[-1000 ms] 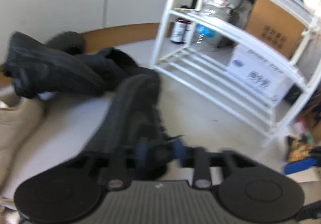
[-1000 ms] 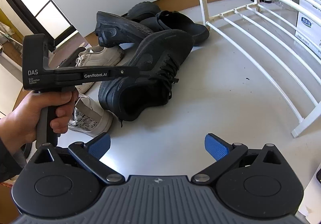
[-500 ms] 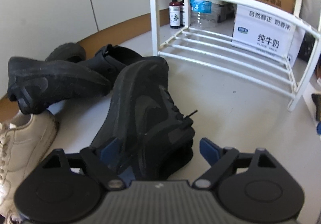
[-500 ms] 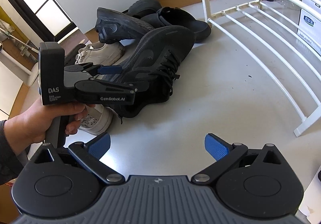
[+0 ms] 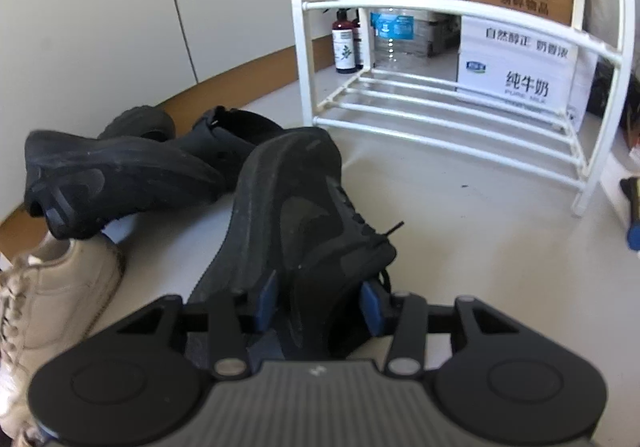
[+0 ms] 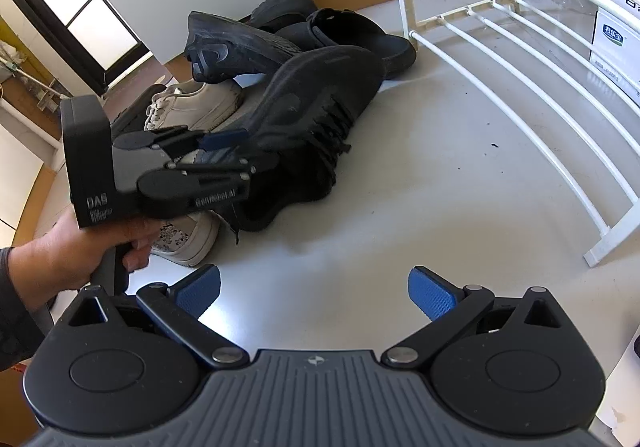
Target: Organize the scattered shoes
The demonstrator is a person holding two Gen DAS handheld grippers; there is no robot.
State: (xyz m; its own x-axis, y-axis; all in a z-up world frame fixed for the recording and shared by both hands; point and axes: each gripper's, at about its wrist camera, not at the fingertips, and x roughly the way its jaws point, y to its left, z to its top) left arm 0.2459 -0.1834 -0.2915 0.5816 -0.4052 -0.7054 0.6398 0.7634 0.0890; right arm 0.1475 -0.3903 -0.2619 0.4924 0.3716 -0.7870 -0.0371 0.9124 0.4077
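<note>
You had the left gripper [image 5: 320, 301] clamped on the heel of the black shoe [image 5: 296, 207], presumably to carry it to the rack [image 5: 460, 115]. The shoe lay on its side on the floor [image 6: 420, 207], sole towards the pile [image 6: 240, 47], laces loose, its upper dusty and worn. Your right gripper [image 6: 314, 293] hung open, empty.

Black sneaker [image 5: 296, 223] heel behind left claw [image 5: 318, 305]; white sneaker [image 5: 48, 287] cut off by edge.
</note>
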